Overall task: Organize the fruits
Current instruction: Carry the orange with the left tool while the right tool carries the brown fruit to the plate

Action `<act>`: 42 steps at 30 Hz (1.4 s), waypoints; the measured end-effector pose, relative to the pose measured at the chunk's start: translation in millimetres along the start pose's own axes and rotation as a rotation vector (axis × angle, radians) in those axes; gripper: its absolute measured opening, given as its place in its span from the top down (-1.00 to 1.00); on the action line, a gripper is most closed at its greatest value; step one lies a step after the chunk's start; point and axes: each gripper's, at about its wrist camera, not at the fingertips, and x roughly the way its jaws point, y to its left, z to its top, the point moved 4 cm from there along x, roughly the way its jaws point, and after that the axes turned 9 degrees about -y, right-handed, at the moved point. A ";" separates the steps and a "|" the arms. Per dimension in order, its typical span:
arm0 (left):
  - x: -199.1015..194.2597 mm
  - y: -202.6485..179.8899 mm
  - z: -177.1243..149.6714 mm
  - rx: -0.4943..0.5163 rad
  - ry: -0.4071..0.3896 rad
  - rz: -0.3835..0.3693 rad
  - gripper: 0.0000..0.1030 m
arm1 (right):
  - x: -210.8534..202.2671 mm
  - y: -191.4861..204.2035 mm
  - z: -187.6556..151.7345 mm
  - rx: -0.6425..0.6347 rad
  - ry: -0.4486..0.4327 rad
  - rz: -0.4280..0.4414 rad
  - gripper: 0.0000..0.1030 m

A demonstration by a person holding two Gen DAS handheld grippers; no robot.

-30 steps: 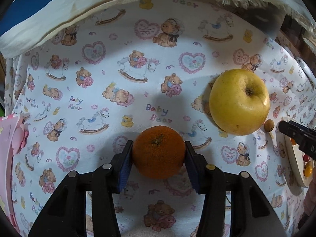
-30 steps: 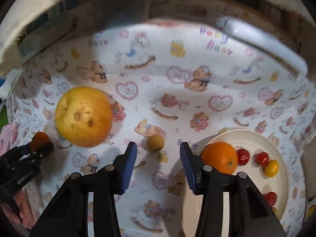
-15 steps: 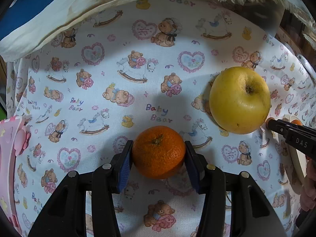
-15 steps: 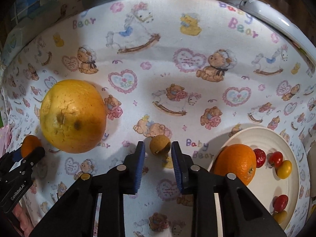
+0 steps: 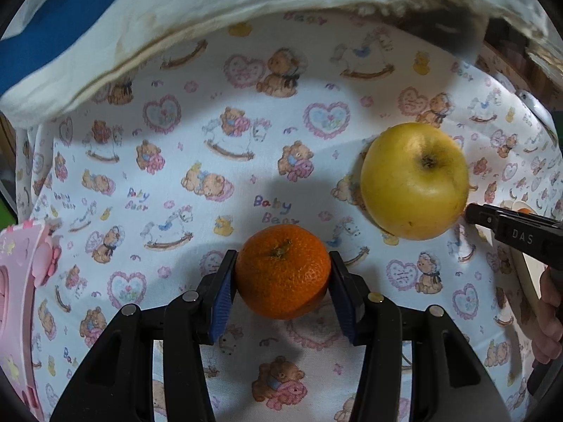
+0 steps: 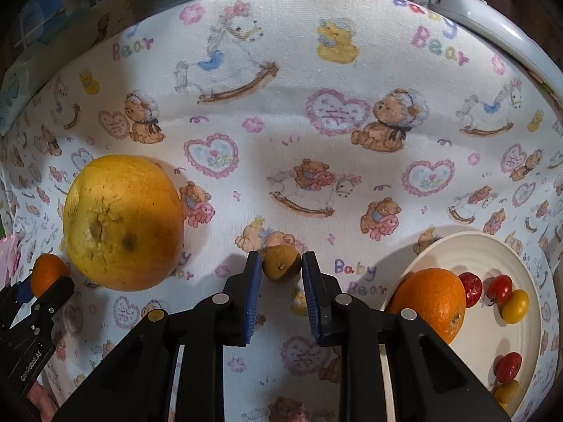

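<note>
- In the left wrist view, a mandarin (image 5: 283, 271) is held between the blue pads of the left gripper (image 5: 281, 290); both pads are pressed on its sides, at a medium opening.
- The mandarin is seen over the printed cloth (image 5: 211, 147), a white cover with bears, hearts and rocking horses, near its front edge.
- A large yellow apple (image 5: 415, 181) is laid on the cloth toward its right side, stem pit turned up, well apart from the mandarin.
- The tip of the right gripper (image 5: 471, 212) is seen just beside the apple, and part of a hand (image 5: 549, 316) is visible behind it at the right edge.
- A pink object (image 5: 21, 281) is seen at the left edge of the cloth.
- In the right wrist view, a small brown fruit (image 6: 282, 262) is clamped between the fingertips of the right gripper (image 6: 281, 263); the jaws are narrow and have just been closing on it.
- The small brown fruit is found near the front middle of the cloth, between the apple (image 6: 123, 223) and a white plate (image 6: 492, 253).
- The plate is placed at the front right corner of the cloth; an orange (image 6: 431, 302) and several cherry tomatoes (image 6: 499, 286), red and yellow, are laid in it.
- A long white object (image 6: 492, 24), not clear enough to be named, is seen at the far right edge.
</note>
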 end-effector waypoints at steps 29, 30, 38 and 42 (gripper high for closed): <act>-82.6 -32.6 20.7 0.060 -0.148 -0.040 0.07 | -190.0 -92.5 -72.7 0.054 -0.202 0.123 0.54; -85.7 -37.0 22.0 0.064 -0.165 -0.052 0.07 | -192.6 -99.1 -76.7 0.061 -0.207 0.121 0.54; -115.4 -70.7 18.1 0.108 -0.286 -0.162 0.07 | -195.3 -137.0 -93.0 0.105 -0.232 0.094 0.54; -121.4 -91.1 11.4 0.156 -0.306 -0.187 0.07 | -188.4 -159.1 -94.0 0.158 -0.230 0.080 0.54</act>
